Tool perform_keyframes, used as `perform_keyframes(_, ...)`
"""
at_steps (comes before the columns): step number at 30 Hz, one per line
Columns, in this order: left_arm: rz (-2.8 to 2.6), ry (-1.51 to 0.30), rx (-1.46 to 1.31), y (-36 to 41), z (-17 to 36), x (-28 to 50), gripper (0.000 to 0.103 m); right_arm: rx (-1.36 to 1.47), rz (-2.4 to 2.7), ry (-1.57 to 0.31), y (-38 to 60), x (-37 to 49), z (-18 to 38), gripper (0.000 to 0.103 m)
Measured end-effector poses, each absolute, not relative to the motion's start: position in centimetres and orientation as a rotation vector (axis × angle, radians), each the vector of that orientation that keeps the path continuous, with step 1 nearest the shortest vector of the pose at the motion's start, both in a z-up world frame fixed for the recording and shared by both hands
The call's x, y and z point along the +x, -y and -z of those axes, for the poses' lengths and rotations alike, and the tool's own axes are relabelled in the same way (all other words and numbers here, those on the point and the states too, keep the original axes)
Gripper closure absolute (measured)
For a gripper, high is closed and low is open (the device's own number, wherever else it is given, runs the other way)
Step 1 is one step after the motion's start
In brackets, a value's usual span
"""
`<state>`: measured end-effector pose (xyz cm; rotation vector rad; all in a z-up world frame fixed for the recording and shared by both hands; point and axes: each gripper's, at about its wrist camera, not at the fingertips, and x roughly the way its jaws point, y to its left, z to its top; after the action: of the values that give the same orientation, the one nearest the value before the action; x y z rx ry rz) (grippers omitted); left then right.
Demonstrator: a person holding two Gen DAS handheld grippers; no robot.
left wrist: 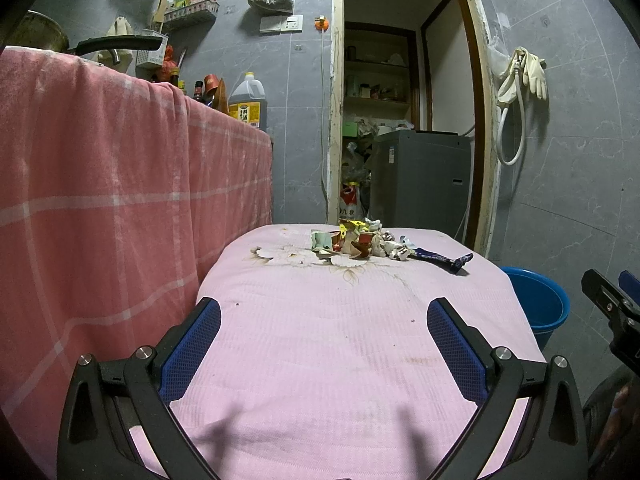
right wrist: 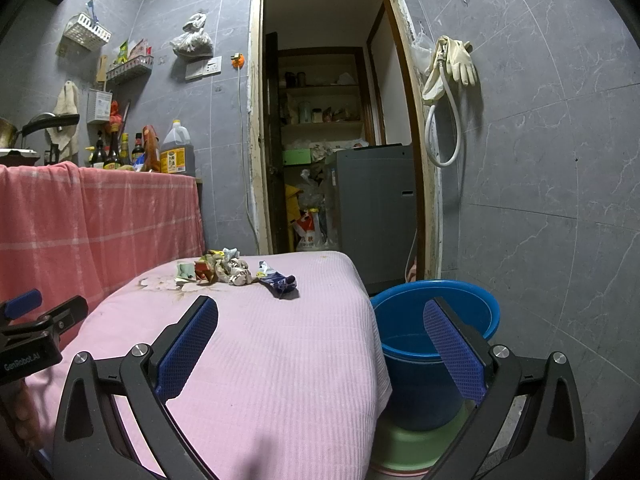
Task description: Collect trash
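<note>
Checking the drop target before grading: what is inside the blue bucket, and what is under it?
The blue bucket looks empty inside where visible; the right gripper finger hides part. It stands on a green basin, whose inside is covered.

trash pile (left wrist: 360, 242) | crumpled wrappers | far end of pink table (left wrist: 340, 340)

The pink cloth (left wrist: 340, 340) looked matt and ribbed. The trash (left wrist: 360, 242) was crumpled paper and glossy wrappers. The bucket (right wrist: 440, 320) was smooth blue plastic, and the wall tiles (right wrist: 552, 160) were smooth grey.
</note>
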<state>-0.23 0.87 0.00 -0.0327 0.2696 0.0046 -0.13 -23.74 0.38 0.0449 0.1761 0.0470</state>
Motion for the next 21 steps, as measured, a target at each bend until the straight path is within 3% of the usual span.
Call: perform_keyframes(21,-0.005,-0.271,-0.033,-0.84,-0.01,-0.2,0.002,0.046,-0.047,-0.175,23.67,-0.07,-0.25,0.0)
